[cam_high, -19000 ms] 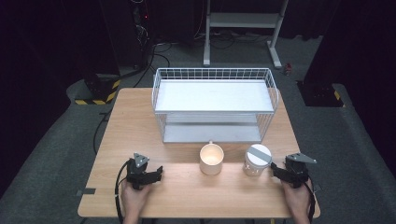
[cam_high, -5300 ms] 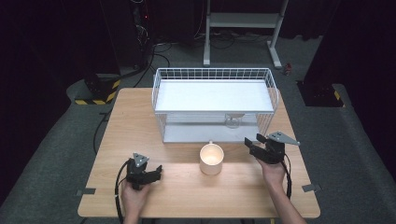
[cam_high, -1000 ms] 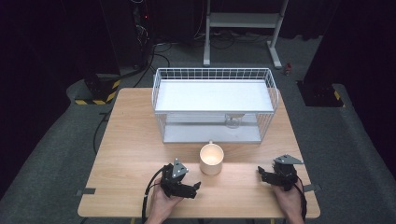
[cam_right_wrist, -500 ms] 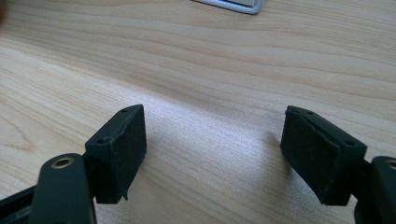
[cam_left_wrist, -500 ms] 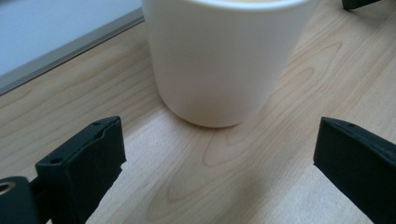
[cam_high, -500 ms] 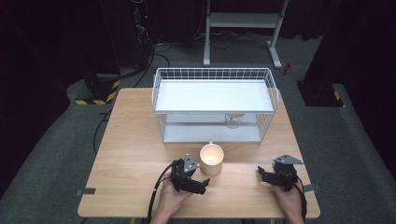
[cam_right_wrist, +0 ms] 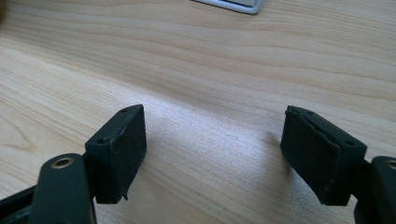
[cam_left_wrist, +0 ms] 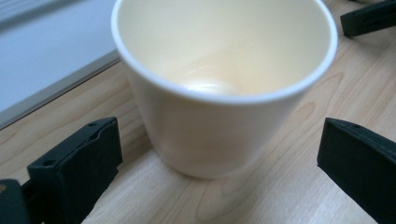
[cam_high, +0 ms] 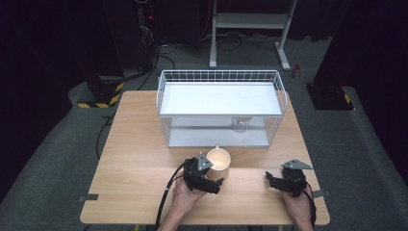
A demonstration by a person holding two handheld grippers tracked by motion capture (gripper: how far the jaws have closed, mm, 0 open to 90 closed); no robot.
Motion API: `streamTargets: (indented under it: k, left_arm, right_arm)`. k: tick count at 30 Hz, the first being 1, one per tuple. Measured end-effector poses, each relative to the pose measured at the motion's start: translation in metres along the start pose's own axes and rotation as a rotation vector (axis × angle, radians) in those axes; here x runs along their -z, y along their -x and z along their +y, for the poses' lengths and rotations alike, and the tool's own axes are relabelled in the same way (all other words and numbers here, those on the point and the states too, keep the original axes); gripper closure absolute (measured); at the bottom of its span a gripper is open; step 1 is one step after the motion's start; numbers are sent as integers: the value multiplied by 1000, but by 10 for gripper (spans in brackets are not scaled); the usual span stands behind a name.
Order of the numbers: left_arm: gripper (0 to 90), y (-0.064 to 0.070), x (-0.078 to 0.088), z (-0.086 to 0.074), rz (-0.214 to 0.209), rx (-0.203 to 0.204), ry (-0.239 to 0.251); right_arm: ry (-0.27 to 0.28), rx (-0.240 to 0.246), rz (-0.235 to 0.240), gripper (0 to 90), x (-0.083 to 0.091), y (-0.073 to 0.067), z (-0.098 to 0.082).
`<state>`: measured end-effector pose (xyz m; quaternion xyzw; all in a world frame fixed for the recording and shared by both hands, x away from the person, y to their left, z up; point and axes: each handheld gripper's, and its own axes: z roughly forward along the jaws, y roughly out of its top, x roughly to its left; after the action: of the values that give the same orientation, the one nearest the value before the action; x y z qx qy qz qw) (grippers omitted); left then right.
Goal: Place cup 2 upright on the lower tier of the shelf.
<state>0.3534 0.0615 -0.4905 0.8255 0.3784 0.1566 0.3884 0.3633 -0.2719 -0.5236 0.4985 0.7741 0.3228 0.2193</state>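
Grasp approach on the cream cup (cam_left_wrist: 219, 88), upright on the counter (cam_high: 134, 159) just before the wire rack (cam_high: 219, 108). Left claw (cam_left_wrist: 219, 163) wide, straddling it untouched; next: close and lift (right claw (cam_right_wrist: 212, 154) wide, empty, idle).

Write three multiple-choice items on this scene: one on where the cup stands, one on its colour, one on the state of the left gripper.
1. Where does the cup stand?
A. on the table in front of the wire rack
B. on the rack's top shelf
C. on the floor

2. What colour is the cup?
A. blue
B. cream
C. black

3. How is the left gripper?
A. shut on the cup
B. shut with nothing in it
C. open, a jaw at each side of the cup

Key: 1 A, the high view shows it on the wood before the rack; 2 B, both views show cream; 3 C, gaps show between jaws and cup.
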Motion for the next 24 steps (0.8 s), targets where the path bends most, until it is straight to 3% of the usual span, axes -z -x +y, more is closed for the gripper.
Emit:
streamTargets:
  k: [8, 14, 21, 24]
  left_arm:
    - [3, -1, -6, 8, 11, -7, 3]
    - [4, -1, -10, 14, 12, 9, 29]
    - [9, 3, -16, 18, 55, -22, 15]
    - [16, 2, -19, 19, 61, -11, 13]
  right_arm:
    - [0, 1, 0, 226, 0, 0, 0]
    - [0, 1, 0, 226, 0, 0, 0]
    - [-1, -3, 0, 226, 0, 0, 0]
    - [-1, -8, 0, 226, 0, -1, 0]
